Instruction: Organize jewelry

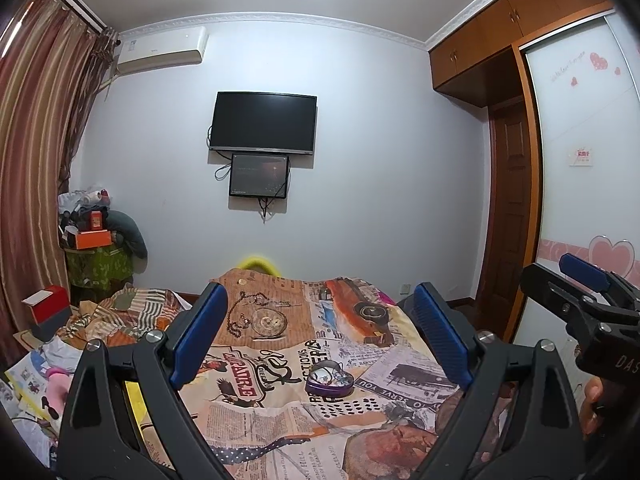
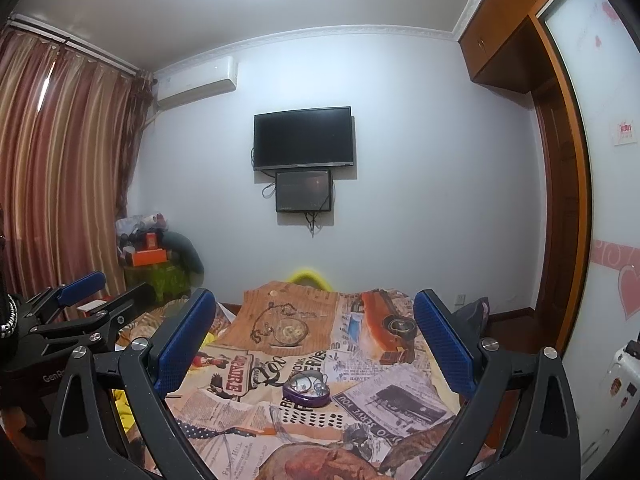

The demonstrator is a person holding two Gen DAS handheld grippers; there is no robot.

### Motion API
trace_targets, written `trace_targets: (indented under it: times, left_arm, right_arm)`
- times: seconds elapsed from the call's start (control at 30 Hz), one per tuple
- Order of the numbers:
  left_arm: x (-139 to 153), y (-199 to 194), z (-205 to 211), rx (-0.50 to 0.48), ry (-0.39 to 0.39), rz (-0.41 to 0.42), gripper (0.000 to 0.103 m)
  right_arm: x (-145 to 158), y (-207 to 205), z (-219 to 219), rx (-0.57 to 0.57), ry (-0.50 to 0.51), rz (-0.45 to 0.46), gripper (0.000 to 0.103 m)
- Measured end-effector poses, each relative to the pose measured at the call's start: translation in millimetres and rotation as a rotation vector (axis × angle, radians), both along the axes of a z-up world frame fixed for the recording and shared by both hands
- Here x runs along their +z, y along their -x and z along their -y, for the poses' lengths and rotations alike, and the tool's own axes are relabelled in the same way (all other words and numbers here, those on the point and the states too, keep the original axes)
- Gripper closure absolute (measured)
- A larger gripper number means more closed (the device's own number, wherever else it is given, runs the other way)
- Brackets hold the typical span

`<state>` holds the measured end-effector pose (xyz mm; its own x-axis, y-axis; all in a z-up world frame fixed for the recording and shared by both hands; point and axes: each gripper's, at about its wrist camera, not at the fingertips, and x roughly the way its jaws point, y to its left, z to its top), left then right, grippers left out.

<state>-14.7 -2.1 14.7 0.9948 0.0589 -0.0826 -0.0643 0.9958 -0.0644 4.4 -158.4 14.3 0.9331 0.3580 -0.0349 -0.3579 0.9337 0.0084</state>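
A purple heart-shaped tin (image 1: 329,380) with silvery jewelry inside sits open on a newspaper-print cloth (image 1: 280,412); it also shows in the right wrist view (image 2: 306,390). My left gripper (image 1: 318,334) is open and empty, held above and before the tin. My right gripper (image 2: 314,338) is open and empty, likewise short of the tin. Each gripper shows at the edge of the other's view: the right one (image 1: 584,280) and the left one (image 2: 80,292).
The cloth covers a bed with a printed pocket watch (image 1: 270,322). Cluttered bedding and a red box (image 1: 50,304) lie left. A wall TV (image 1: 264,124), curtains (image 1: 36,152) and a wardrobe (image 1: 580,160) surround the bed.
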Motion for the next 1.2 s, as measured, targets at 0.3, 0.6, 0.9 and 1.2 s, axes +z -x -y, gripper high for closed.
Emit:
trace_targets:
  times: [0.3,0.6,0.9,1.2]
  left_arm:
    - [0.8,0.2,0.3,-0.004,0.000,-0.003,0.009]
    - [1.6,-1.4,0.4,-0.015,0.013,-0.007,0.008]
    - [1.5,-3.4,0.3,-0.028,0.022,-0.008,0.008]
    - [-0.2,-4.5,-0.4,-0.031,0.023,-0.008,0.008]
  right_arm:
    - [1.6,0.2,1.8,-0.002,0.000,-0.006,0.004]
    - [1.3,0.2,3.2,-0.001,0.000,-0.009,0.004]
    - [-1.7,-0.3,3.2,-0.002,-0.002,-0.015,0.004]
    - [-0.8,-0.5,3.1,-0.001,-0.004,-0.017,0.004]
